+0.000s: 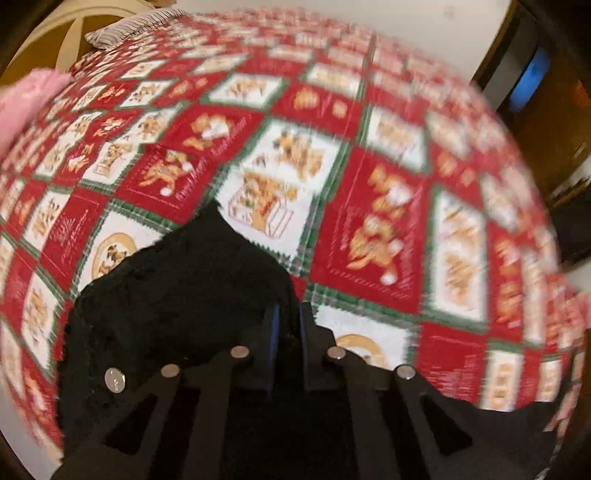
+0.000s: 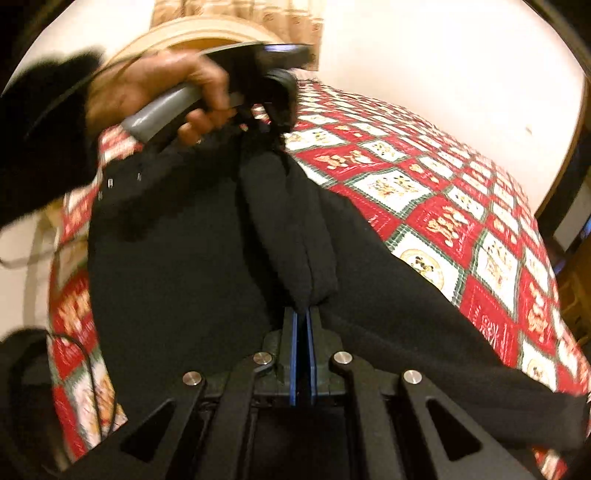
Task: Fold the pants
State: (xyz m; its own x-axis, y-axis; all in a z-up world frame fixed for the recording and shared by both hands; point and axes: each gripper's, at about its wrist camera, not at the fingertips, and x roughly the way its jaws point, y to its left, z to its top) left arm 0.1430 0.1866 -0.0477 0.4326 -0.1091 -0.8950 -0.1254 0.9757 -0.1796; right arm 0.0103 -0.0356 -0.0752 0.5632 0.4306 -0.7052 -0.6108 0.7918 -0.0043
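Across the bed, a red, white and green patchwork quilt (image 1: 373,206) fills both views, and the black pants (image 2: 192,266) lie spread on top of it. From the right wrist camera, the right gripper (image 2: 303,314) sits at 6 o'clock, jaws pressed nearly together, blue pads pinching a thick rolled fold of the pants that runs up toward 12 o'clock. At 11 o'clock a hand (image 2: 155,92) holds the grey handle of the left gripper (image 2: 273,136), its tip down on the far end of that same ridge of cloth. Over on the left wrist camera, heavily blurred, the left gripper (image 1: 288,317) shows at 6 o'clock with its jaws drawn in close and dark cloth sitting between the pads; the pants (image 1: 177,295) bunch toward 8 o'clock. A striped pillow (image 1: 136,26) peeks in at 11 o'clock, something pink (image 1: 26,99) at 10 o'clock.
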